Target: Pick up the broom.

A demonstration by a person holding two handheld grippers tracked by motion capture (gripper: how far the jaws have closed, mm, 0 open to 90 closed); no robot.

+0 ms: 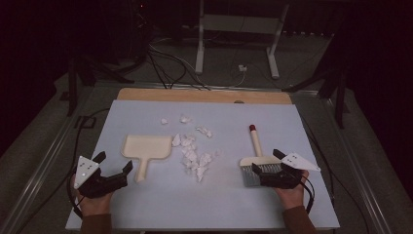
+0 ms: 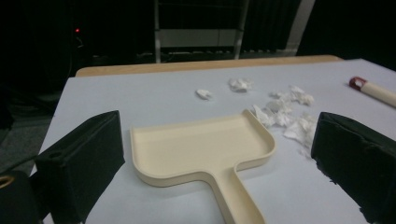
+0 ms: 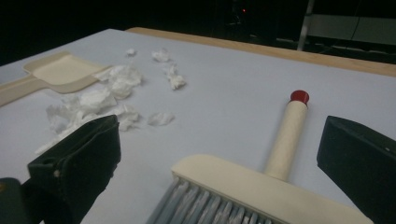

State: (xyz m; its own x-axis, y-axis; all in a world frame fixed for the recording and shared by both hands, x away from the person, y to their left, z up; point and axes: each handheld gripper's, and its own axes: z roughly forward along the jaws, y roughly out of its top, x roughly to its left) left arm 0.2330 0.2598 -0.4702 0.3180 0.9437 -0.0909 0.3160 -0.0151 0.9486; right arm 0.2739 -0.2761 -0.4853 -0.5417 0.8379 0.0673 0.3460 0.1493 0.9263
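The left gripper [image 1: 116, 169] gapes wide at the dustpan [image 1: 147, 147] handle, empty; the right gripper [image 1: 269, 165] gapes wide over the brush [image 1: 257, 161] head, also empty. Paper scraps [image 1: 194, 155] lie between pan and brush on the table [image 1: 219, 204].

Room dim; far side and both edges fall to black. Counter [image 1: 146, 209] topped with a pale blue-grey sheet, a strip of bare wood [image 1: 204, 95] showing along its far edge. Grey floor [image 1: 311, 68] beyond. White-legged desk frame [image 1: 238, 29] stands well back, centre. Black cables [image 1: 165, 63] trail across the floor toward the counter; a small white plug or adapter [image 1: 242, 68], hard to tell which, lies near the frame. Dark stands [image 1: 78, 73] at left and right. One red indicator light [image 2: 77, 31] in the gloom.
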